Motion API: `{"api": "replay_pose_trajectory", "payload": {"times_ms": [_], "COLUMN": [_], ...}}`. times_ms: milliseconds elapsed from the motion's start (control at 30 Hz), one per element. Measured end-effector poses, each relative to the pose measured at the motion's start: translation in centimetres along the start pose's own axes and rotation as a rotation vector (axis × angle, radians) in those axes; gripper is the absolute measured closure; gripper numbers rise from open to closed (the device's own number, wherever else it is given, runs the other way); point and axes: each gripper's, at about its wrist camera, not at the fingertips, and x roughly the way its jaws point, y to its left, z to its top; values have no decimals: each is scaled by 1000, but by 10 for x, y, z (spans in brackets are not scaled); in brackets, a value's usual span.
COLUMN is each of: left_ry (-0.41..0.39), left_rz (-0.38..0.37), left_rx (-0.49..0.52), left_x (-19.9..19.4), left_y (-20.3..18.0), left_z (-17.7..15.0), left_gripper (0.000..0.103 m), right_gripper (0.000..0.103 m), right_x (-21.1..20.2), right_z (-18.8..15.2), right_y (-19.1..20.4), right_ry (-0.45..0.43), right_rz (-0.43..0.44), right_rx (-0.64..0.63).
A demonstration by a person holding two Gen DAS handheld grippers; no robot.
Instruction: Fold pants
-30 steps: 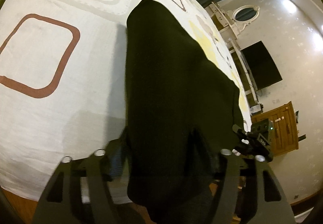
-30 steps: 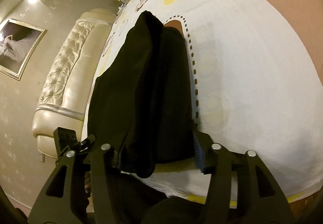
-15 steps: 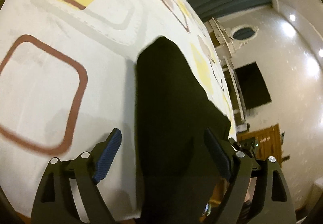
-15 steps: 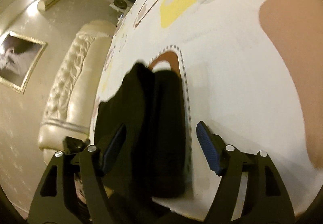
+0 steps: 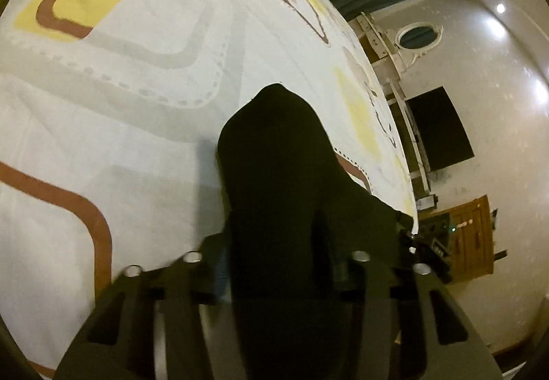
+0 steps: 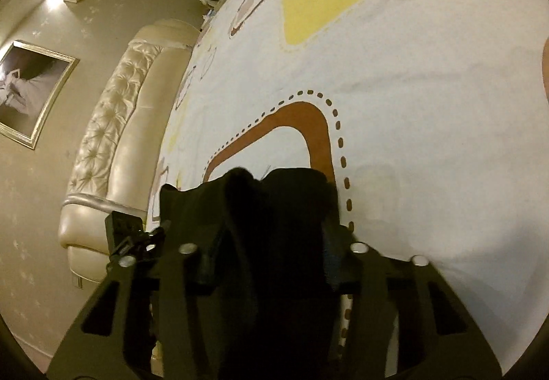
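Pants (image 5: 284,181), black and folded into a long narrow strip, run up from between my fingers in both views, lying on the bed (image 5: 137,126) close to its near edge. In the left wrist view the left gripper (image 5: 278,263) is closing, with the cloth filling the whole gap between its fingers; the pads are hidden behind the fabric and the frame is blurred there, so I read it as pinching the pants but cannot see the contact itself. In the right wrist view the right gripper (image 6: 271,253) is also closing, and the bunched end of the pants (image 6: 274,208) sits between its fingers (image 6: 331,256), pressed in from both sides.

Outward from the left gripper, the strip narrows to a rounded end at the centre of the frame. To its left and above, the patterned sheet lies flat and bare across most of the picture, so I have wide room that way. To the right, the bed's edge curves down just beside the pants, and past it, at the right of the frame, stand a dark screen (image 5: 439,129) and a wooden cabinet (image 5: 473,236).

From the right gripper, the pants reach only a little way up to a brown looped line (image 6: 308,129) printed on the sheet. Open sheet fills the centre and right of that frame. At the left the bed edge drops beside a padded headboard (image 6: 113,140), with a framed picture (image 6: 31,92) on the wall.
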Motion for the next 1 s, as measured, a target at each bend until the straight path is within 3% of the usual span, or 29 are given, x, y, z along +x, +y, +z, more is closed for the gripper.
{"api": "replay_pose_trajectory", "payload": {"times_ms": [167,433,767,1000], "left_ry": [-16,-52,-111,-108], "left_rz": [38,92,182,269], "left_rx": [66,148,159,114], "left_x": [-3,-7,1,18], "left_y": [-10,-26,-26,-7], "left_z": [0,15,86,115], "left_gripper": [75,79,79,79], "right_gripper": [73,75,75,75], "right_x": [-5,-3,30,62], "right_z": [-3,10,65,98], "right_y": [16,30,48,39], "right_ry": [-33,-69,-110,-96], "right_rz": [-16,-7,8,-24], "right_rx": [-57,-114,-144,-109]}}
